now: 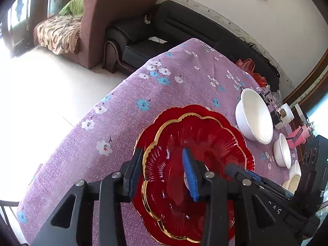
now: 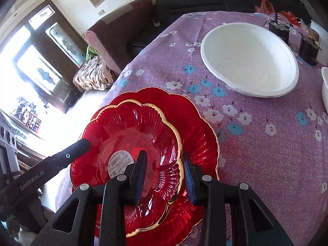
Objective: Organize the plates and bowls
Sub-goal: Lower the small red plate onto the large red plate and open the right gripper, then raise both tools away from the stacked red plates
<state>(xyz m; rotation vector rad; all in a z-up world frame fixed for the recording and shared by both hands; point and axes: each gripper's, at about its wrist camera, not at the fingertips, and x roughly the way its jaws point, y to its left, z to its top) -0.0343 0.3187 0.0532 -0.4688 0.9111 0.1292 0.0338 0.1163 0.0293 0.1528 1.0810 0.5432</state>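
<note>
Two red glass flower-shaped plates with gold rims are stacked on the purple flowered tablecloth. The smaller upper plate point(image 1: 184, 176) point(image 2: 131, 155) lies in the larger plate point(image 1: 244, 151) point(image 2: 196, 131). My left gripper point(image 1: 164, 174) is open, its fingers straddling the upper plate's left rim. My right gripper point(image 2: 166, 174) is open, its fingers straddling the same plate's right rim; it also shows in the left wrist view point(image 1: 246, 174). A large white bowl point(image 1: 254, 116) point(image 2: 248, 59) sits farther back. A smaller white bowl point(image 1: 283, 151) stands beside it.
More white dishes point(image 1: 293, 178) sit at the table's right edge, a white container point(image 2: 325, 88) too. Black boxes with wires point(image 2: 278, 30), a pink item point(image 1: 297, 137) and red bags point(image 1: 250, 69) lie at the back. Sofas stand beyond the table's far edge point(image 1: 127, 78).
</note>
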